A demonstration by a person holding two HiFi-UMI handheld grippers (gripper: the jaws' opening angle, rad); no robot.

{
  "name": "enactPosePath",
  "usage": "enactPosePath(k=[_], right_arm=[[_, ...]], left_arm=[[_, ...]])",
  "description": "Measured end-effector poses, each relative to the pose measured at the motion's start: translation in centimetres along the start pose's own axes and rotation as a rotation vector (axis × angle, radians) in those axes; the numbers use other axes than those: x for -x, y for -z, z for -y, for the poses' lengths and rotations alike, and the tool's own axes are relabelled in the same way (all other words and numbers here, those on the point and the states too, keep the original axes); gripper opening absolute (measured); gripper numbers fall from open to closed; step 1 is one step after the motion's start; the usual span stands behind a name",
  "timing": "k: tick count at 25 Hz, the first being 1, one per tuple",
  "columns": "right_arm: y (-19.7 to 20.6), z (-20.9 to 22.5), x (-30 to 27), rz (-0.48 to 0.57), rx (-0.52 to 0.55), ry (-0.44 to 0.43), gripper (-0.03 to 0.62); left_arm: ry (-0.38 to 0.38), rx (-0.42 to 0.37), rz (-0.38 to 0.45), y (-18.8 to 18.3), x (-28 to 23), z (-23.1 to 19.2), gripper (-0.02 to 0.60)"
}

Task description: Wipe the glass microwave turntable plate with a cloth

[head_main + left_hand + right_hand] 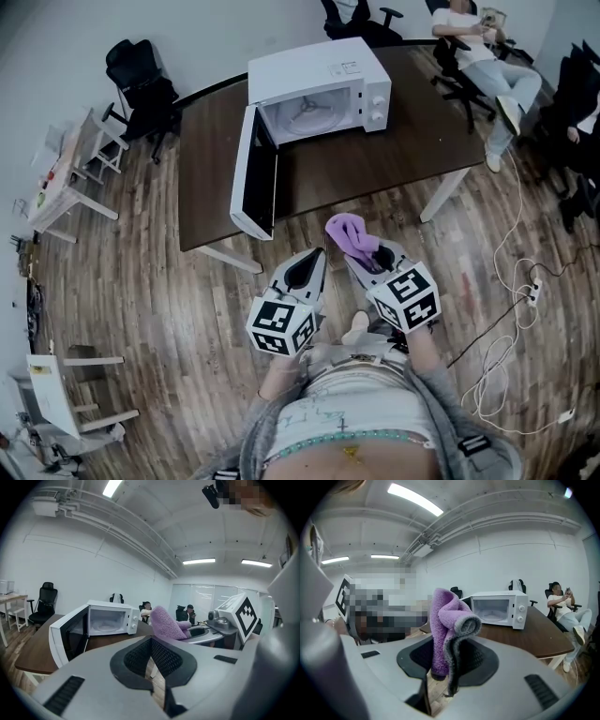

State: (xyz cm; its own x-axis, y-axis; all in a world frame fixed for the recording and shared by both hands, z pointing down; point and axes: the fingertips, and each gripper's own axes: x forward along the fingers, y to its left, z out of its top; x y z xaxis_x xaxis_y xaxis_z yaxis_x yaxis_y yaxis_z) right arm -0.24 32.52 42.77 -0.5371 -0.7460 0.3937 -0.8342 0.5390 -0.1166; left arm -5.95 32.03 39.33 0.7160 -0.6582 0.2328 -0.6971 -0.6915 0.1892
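Wood-plank flooring [169, 281] runs under a dark brown table [375, 159] with white legs. At 12 o'clock from the person, a boxy white microwave [323, 80] stands on the tabletop. Its door [253, 187] hangs wide open toward 7 o'clock. A small sticker [345, 68] sits on the microwave's top, its print too small to read. No brand shows on the two-knob panel.

Inside the cavity, the round glass turntable plate [305, 114] lies flat on the oven floor, well apart from both tools.

The right gripper [361, 253] has its jaws pinched on a purple cloth [349, 232]. The right gripper view shows this as a fuzzy, looped fabric with a grey-edged fold curling over at the top [445, 625]. It rises from between the ribbed black pads.

The left gripper [314, 258], just beside it at 9 o'clock, has its jaws together with nothing between them. Only the left gripper view shows the textured pads meeting over bare floor [151, 663].

Each tool carries a marker cube [281, 325] printed in black-and-white squares — patterns, not words.

A seated person [487, 56] reclines at 1 o'clock beyond the table. A black office chair [141, 84] stands at 10 o'clock, and a white cable [511, 281] snakes over the floor at 3 o'clock. Only the gripper views show the ceiling's strip lights.
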Motion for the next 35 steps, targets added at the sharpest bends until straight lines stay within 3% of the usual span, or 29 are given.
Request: enactPosePath(k=[9, 17, 35], right_arm=[[0.7, 1.2, 0.8, 0.028, -0.007, -0.068, 0.126], [0.4, 2.8, -0.1, 0.026, -0.001, -0.041, 0.126], [-4.4, 10.6, -7.3, 0.012, 0.000, 0.038, 0.126]], left_arm=[[-0.034, 0.014, -0.021, 0.8, -1.5, 1.4, 0.011], [-0.052, 0.035, -0.004, 0.2, -3.5, 0.0, 0.011], [0.073, 0.055, -0.016, -3.5, -14.2, -6.4, 0.011]])
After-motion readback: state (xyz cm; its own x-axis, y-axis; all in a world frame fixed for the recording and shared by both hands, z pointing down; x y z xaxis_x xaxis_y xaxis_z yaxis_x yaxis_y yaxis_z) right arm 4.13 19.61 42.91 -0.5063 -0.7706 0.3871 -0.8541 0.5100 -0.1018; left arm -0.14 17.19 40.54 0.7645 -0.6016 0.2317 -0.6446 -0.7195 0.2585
